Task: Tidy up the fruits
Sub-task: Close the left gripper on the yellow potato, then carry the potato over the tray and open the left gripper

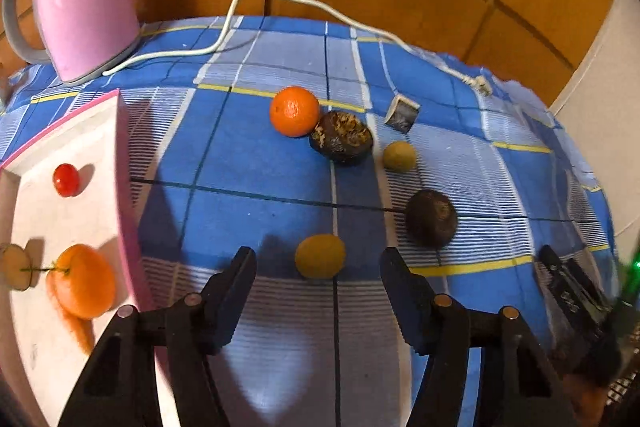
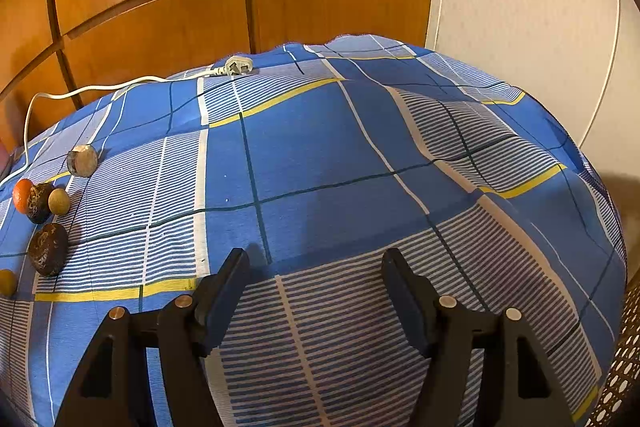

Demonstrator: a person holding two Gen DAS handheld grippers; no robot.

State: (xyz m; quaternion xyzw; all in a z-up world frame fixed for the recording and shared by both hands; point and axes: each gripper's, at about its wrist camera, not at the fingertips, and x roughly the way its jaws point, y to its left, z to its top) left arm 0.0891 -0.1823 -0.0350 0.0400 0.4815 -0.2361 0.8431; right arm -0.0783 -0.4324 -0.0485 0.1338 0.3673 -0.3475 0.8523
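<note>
No legible writing, left tool (image 1: pixel 318 269) jaws apart around yellow-green fruit (image 1: pixel 320 256), checked cloth (image 1: pixel 260 167)

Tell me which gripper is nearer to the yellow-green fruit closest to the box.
Left. The left gripper sits open right at the yellow-green fruit, fingers either side. The right gripper hovers over bare tablecloth, well off to the fruit's right.

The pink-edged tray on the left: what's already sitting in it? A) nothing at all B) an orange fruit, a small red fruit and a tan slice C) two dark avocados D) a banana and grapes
B: the left wrist view shows the tray holding an orange fruit, a small red fruit and a tan slice at the frame's edge.
</note>
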